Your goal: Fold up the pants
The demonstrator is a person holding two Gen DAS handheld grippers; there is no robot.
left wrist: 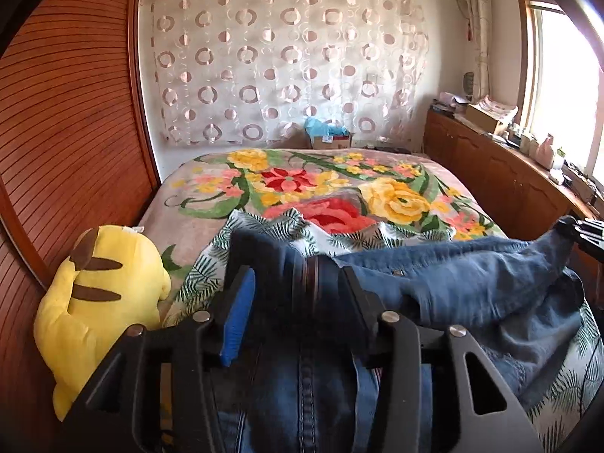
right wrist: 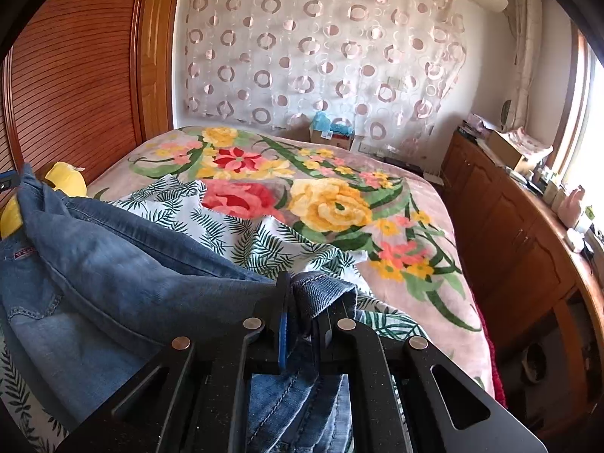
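Blue denim pants (left wrist: 472,283) hang stretched between my two grippers above the bed; they also show in the right wrist view (right wrist: 113,275). My left gripper (left wrist: 298,283) is shut on a thick bunch of the waistband, denim filling the gap between its fingers. My right gripper (right wrist: 305,302) is shut on the other end of the waistband, cloth pinched between its fingers. The right gripper shows at the far right of the left wrist view (left wrist: 577,230). The legs hang below, out of view.
The bed has a floral blanket (right wrist: 339,204) with a leaf-print sheet (right wrist: 256,241) on its near part. A yellow plush toy (left wrist: 98,302) sits at the bed's left by the wooden headboard (left wrist: 68,113). Wooden cabinets (right wrist: 509,241) with clutter run along the right.
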